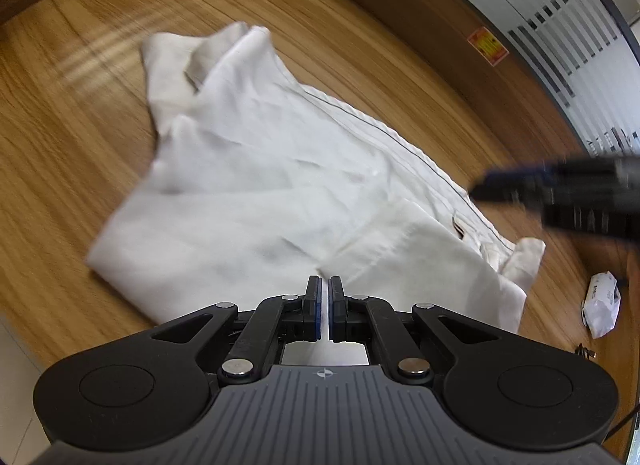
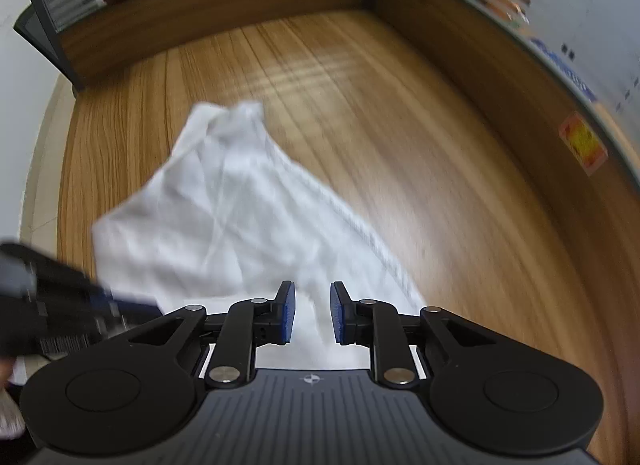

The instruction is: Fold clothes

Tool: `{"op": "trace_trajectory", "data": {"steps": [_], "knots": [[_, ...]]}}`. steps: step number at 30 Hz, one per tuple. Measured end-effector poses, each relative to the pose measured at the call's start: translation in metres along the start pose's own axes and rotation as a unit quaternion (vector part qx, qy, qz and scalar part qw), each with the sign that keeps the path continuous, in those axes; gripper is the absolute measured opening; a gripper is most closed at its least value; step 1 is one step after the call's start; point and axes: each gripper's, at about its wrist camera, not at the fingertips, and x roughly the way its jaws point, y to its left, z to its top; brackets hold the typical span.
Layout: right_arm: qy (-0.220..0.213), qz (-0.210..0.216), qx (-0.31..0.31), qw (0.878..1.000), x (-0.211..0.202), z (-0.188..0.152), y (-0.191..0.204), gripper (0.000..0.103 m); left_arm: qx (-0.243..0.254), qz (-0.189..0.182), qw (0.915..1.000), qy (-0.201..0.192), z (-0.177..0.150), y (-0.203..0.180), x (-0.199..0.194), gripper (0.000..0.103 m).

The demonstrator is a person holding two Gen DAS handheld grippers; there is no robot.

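Right now the left gripper (image 1: 325,307) has its jaws pressed together w/ nothing seen between them; the right gripper (image 2: 313,313) is part spread, empty. Both hang over the near edge of the white garment (image 1: 280,169) on the wooden table (image 1: 60,153), tipped steeply down. Its long axis runs away diag. toward the far left; neither looks clearly nearer.

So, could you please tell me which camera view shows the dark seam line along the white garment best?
The left wrist view: the dark seam line runs sharp along the white garment beside a ribbed edge. In the right wrist view the garment is motion-blurred, so that edge shows only as a faint ridge, with no dark line discernible.
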Motion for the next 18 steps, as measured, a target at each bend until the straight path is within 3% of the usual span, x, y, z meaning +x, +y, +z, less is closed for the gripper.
{"op": "trace_trajectory", "data": {"steps": [5,8,10,12,18], "knots": [[0.022,-0.009,0.024,0.999,0.005,-0.033,0.009,0.026,0.005,0.008,0.9999,-0.007,0.004,0.011,-0.015,0.006],[0.029,-0.009,0.049,0.998,0.006,-0.051,0.016,0.029,0.01,0.016,0.9998,-0.009,0.006,0.016,-0.022,0.015],[0.031,-0.01,0.061,0.998,0.004,-0.06,0.019,0.032,0.014,0.022,0.9996,-0.012,0.007,0.02,-0.026,0.032],[0.033,-0.012,0.071,0.997,0.003,-0.067,0.023,0.034,0.018,0.03,0.9993,-0.015,0.009,0.023,-0.03,0.041],[0.027,-0.021,0.084,0.996,-0.006,-0.072,0.035,0.05,0.006,0.041,0.9991,-0.014,0.017,0.038,-0.043,0.048]]}}
